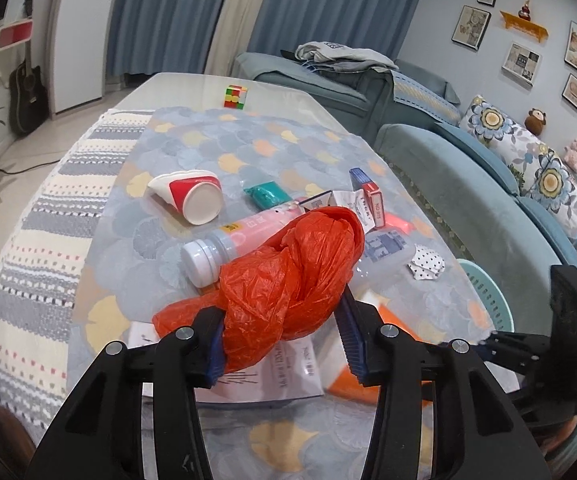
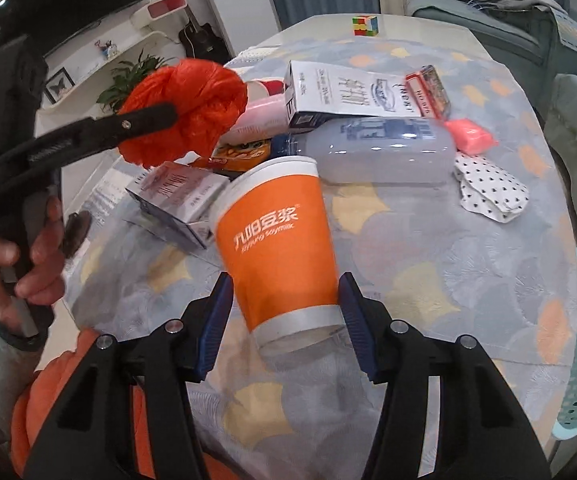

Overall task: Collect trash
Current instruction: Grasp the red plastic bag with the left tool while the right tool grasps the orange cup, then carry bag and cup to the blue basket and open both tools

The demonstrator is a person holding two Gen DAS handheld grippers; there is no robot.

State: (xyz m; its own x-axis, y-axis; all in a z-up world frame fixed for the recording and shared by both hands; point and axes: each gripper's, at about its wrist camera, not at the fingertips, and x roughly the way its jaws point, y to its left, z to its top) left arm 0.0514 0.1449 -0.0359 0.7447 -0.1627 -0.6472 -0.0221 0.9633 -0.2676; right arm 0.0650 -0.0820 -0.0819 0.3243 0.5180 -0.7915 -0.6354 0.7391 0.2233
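Right gripper [image 2: 286,316] pinching orange cup [image 2: 278,248] mid-frame; left gripper [image 1: 280,330] clamped on red plastic bag [image 1: 288,276], lower ctr.

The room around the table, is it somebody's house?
Most likely yes, a living room at home. There is a blue sofa with flowery cushions, framed pictures on the wall, long curtains, and a TV with a guitar standing nearby.

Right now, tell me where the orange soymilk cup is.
The orange soymilk cup sits centre-frame in the right wrist view, gripped near its base by the right gripper above the table, just in front of the clear bottle.
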